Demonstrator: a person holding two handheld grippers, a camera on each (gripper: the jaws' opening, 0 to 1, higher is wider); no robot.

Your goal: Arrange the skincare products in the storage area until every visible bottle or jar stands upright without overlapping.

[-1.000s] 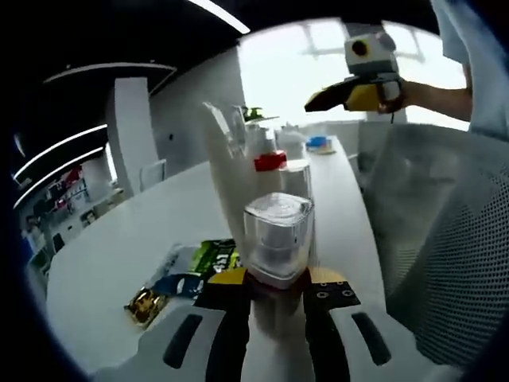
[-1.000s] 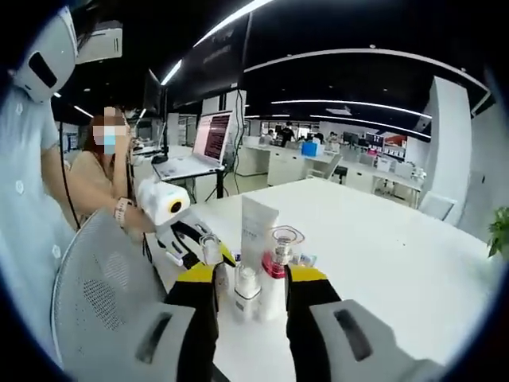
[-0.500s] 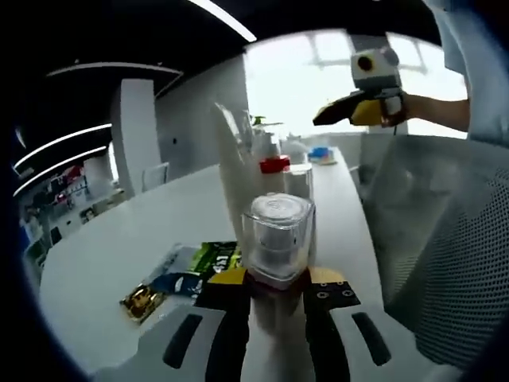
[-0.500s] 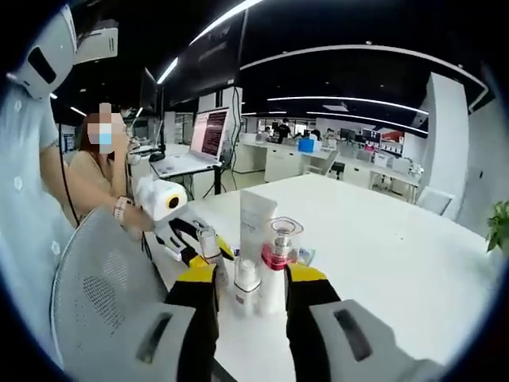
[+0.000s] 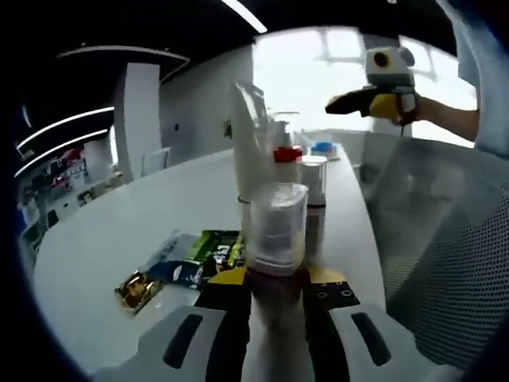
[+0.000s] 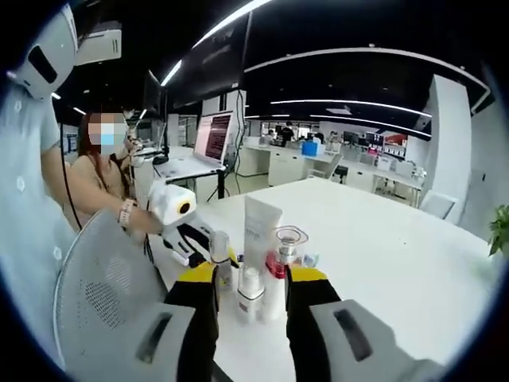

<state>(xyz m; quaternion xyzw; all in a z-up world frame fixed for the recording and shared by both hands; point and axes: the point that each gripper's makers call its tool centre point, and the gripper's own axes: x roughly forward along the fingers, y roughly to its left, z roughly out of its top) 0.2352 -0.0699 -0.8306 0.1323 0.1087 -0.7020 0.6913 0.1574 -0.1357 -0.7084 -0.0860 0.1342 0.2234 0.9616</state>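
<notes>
Left gripper view: left gripper (image 5: pixel 274 280) pinches clear jar (image 5: pixel 274 227) low at its base, upright over white bench (image 5: pixel 127 231). Hard, slick, likely light plastic; grip low on the walls, gently. Right gripper (image 6: pixel 250 280) spread, holding nothing, near tube (image 6: pixel 261 231).

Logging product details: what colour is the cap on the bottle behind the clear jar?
Red cap, clearest in the left gripper view.
</notes>
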